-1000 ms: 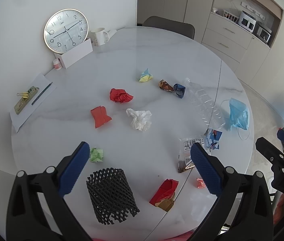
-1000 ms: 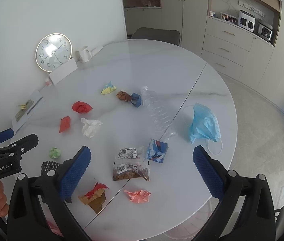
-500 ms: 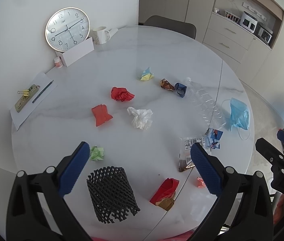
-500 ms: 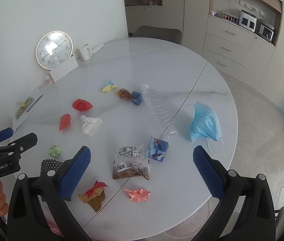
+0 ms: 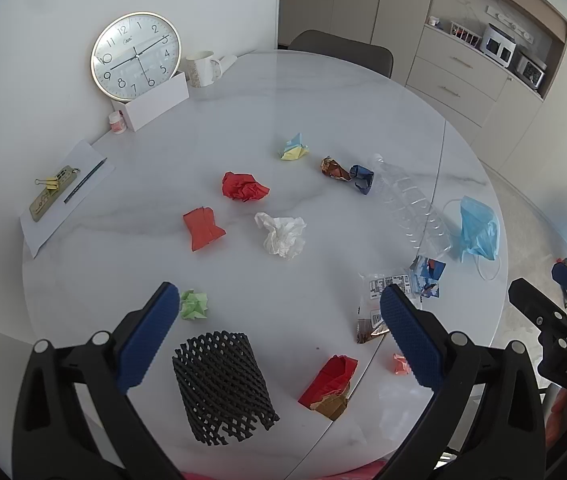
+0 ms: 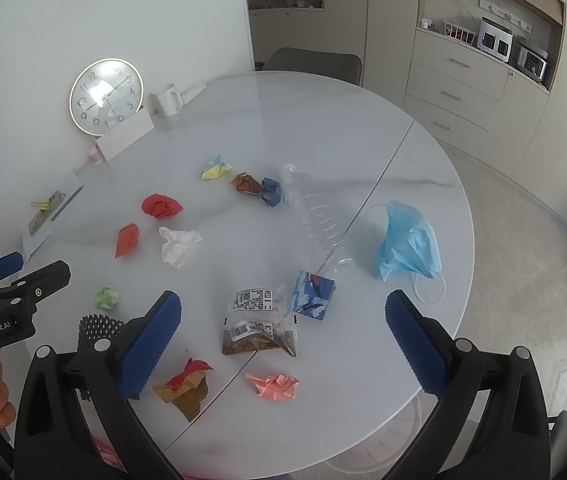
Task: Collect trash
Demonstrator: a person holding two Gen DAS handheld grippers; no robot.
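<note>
Both grippers, left [image 5: 279, 314] and right [image 6: 283, 320], still spread wide, empty, above table [image 6: 363, 152]; trash unmoved around white tissue [image 5: 281, 234].

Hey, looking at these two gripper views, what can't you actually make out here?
- Pink object under the table's near edge: cut off by the frame bottom, left wrist view.
- Snack packet: partly behind the left gripper's right jaw there.
- Black mesh sleeve: mostly hidden behind the right gripper's left jaw, right wrist view.
- Packet label print: too small to read.

Bright, sharp; edges perhaps fisheye-warped.
</note>
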